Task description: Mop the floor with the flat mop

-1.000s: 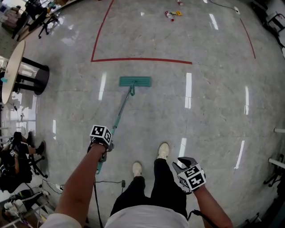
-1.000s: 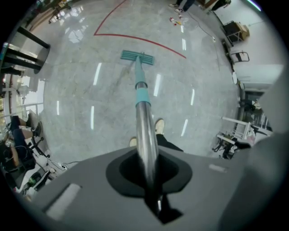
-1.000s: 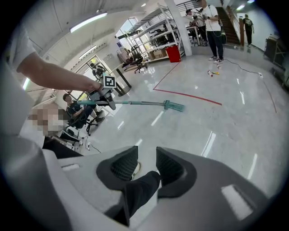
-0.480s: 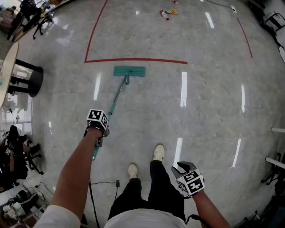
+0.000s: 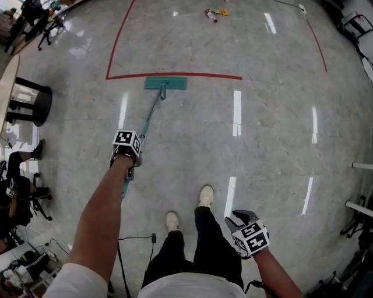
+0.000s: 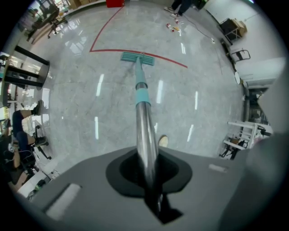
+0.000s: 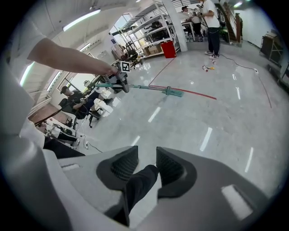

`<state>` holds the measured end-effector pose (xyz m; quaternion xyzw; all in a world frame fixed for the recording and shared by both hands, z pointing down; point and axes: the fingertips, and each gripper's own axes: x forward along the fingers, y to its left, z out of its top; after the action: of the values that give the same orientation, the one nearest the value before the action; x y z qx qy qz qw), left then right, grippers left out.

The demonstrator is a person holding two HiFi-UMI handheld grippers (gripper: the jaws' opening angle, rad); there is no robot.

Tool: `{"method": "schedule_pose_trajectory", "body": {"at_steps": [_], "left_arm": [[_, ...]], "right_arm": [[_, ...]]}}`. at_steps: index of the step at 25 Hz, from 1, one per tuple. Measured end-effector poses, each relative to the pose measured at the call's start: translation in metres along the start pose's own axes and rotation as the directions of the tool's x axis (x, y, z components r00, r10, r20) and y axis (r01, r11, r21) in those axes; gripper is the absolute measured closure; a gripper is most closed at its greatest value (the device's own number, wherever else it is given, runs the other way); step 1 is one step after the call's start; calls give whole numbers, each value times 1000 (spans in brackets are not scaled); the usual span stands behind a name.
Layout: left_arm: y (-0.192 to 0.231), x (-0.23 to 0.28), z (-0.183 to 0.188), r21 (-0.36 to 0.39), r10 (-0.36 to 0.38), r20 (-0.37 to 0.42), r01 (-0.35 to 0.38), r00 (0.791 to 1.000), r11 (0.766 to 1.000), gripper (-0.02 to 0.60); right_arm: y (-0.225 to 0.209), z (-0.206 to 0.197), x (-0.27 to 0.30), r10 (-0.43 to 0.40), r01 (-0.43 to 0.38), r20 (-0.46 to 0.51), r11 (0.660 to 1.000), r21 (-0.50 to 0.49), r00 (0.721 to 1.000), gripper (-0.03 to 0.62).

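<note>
There is one flat mop (image 5: 166, 83). Its teal head lies flat on the grey polished floor (image 5: 274, 145), and its one long handle (image 6: 144, 126), silvery near the grip and teal lower down, slants back to the person.

There are two grippers, and each carries one cube of black-and-white square markers. The left gripper (image 5: 129, 170) is at the end of an outstretched arm, and its fingers are clamped on the upper part of the handle. In the left gripper view (image 6: 149, 173) the pole runs straight out from between them. The right gripper (image 5: 240, 219) hangs low by the person's right leg. Its fingers (image 7: 125, 163) stand a little apart with nothing gripped, and only a dark trouser leg shows behind the gap.

Two pale shoes (image 5: 204, 196) stand on the floor, the right one ahead of the left. One red tape outline (image 5: 175, 75) marks the floor, with three of its sides in sight. Past it lies a small cluster of red and yellow bits (image 5: 213, 13). The right gripper view shows one red bin (image 7: 168, 49) and one person standing (image 7: 211, 22) far off.

A second ago the mop head lay well short of the near tape line, and half a second ago it was closer. Now its far edge meets that line, and the left arm reaches further forward. The right gripper has barely shifted.
</note>
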<state>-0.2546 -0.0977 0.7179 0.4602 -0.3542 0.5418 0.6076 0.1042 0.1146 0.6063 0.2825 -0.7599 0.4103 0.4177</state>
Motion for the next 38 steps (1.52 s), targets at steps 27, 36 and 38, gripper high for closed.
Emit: {"method": "schedule_pose_trajectory", "body": {"at_steps": [27,36,38], "left_arm": [[-11,43,-360,35,-114,-81,117,990,993,541],[-26,71,-377,35,-126,-139,132,982,991,541],[-35,77,-368,36,-125,-147,132,981,991,541]], "right_arm": [[62,41,24,40,-32,47,987,-160,998,467],[74,29,30,49,-43,41,989,-144,998,467],[69,24,26,44,-39,36,990,-136,998,467]]}}
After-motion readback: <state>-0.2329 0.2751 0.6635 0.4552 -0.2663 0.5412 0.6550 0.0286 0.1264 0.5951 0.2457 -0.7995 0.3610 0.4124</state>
